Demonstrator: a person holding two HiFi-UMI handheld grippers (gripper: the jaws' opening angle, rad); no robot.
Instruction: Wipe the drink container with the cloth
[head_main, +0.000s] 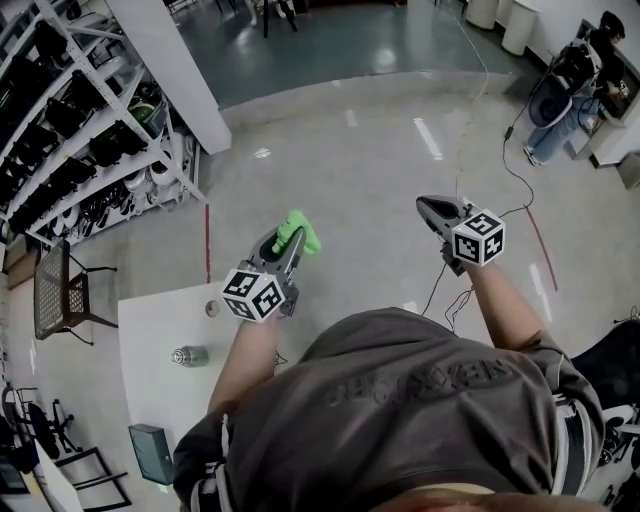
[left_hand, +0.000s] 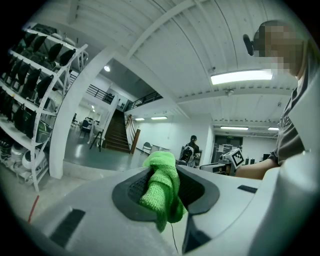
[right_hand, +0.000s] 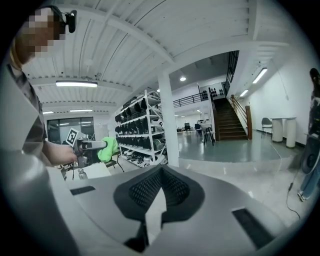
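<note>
Drink container (head_main: 189, 355), one; cloth (head_main: 299, 235), one; left claw (head_main: 284, 248), right claw (head_main: 429, 206)

Cloth (left_hand: 162, 192) green, nubby knit; drink container (head_main: 189, 356) shiny metal; floor (head_main: 380, 180) glossy.

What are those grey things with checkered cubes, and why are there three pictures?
No robot here: a person holds a hand-worked claw in each hand. One picture comes from a camera on the person's head, looking down; the other two come from cameras riding on each claw. The left claw is clamped on a green cloth. The right claw is shut and empty. The checkered cubes are parts of the claws. On the white table at lower left sits a small metal drink container, which neither claw touches.
</note>
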